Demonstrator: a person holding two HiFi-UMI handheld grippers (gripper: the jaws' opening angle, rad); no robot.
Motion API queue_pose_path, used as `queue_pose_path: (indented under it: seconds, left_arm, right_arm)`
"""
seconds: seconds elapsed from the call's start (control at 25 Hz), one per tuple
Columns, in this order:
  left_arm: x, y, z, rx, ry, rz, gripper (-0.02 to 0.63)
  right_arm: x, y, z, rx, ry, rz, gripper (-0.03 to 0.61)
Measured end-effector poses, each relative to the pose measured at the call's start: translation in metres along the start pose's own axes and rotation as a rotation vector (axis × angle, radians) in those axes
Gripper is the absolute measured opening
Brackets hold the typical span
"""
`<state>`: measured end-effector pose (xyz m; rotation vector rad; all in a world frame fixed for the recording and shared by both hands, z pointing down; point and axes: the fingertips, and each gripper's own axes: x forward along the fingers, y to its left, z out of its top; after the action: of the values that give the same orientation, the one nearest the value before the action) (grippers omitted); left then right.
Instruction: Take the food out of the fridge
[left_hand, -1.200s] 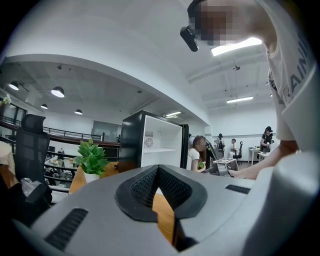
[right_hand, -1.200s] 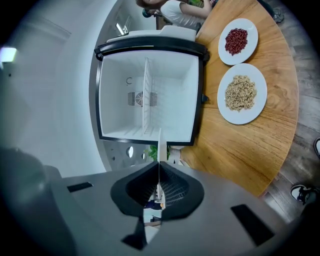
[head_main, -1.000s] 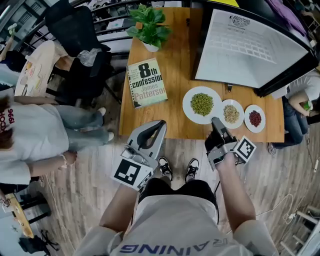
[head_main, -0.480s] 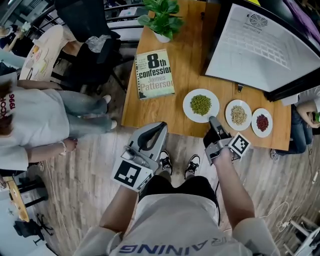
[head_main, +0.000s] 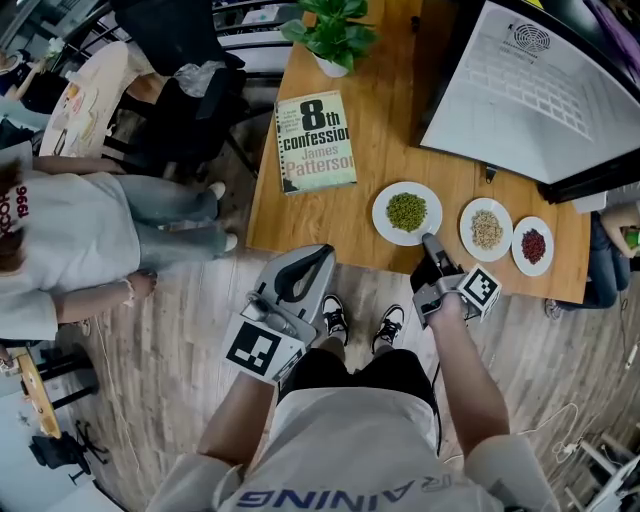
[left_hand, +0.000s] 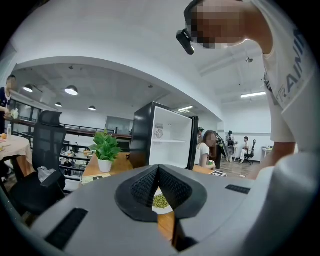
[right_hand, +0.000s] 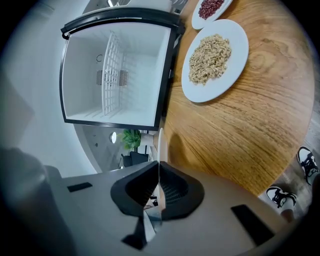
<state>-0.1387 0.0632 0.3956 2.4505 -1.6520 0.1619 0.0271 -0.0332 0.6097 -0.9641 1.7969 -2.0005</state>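
Observation:
A white plate of green beans (head_main: 407, 213) is near the front edge of the wooden table (head_main: 330, 215). My right gripper (head_main: 430, 241) is shut on its near rim, which shows edge-on as a thin white line (right_hand: 159, 142) between the jaws. I cannot tell whether the plate rests on the wood. To its right lie a plate of beige grains (head_main: 486, 229) (right_hand: 214, 56) and a plate of red beans (head_main: 533, 246) (right_hand: 210, 7). The open fridge (head_main: 530, 90) (right_hand: 115, 70) shows bare white shelves. My left gripper (head_main: 321, 252) (left_hand: 158, 171) is shut and empty, in front of the table.
A book (head_main: 316, 141) and a potted plant (head_main: 335, 35) sit at the table's left and far side. A seated person (head_main: 70, 240) and a black chair (head_main: 185, 110) are to the left. Another person (head_main: 620, 225) is at the right edge.
My right gripper and the plate of green beans have come down toward the tabletop. The left gripper has barely shifted.

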Motion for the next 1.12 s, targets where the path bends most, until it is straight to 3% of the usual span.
queue_pose_path:
  seconds: [0.44, 0.8, 0.84, 0.92, 1.12]
  left_arm:
    - [-0.002, 0.003, -0.001, -0.002, 0.006, -0.003, 0.005]
    - [-0.001, 0.003, -0.004, -0.006, 0.009, -0.009, 0.005]
    - [0.0, 0.002, -0.004, -0.006, 0.009, -0.011, 0.005]
    - [0.0, 0.0, -0.004, -0.006, 0.01, -0.015, 0.005]
    - [0.0, 0.0, -0.003, -0.004, 0.012, -0.014, 0.005]
  right_arm:
    - [-0.001, -0.019, 0.0, 0.004, -0.004, -0.062, 0.026]
    - [0.002, -0.027, -0.003, -0.037, 0.051, -0.113, 0.031]
    - [0.002, -0.026, -0.003, -0.036, 0.056, -0.105, 0.041]
    - [0.003, -0.023, -0.005, -0.03, 0.067, -0.082, 0.121]
    - [0.005, -0.017, -0.008, -0.02, 0.074, -0.039, 0.195]
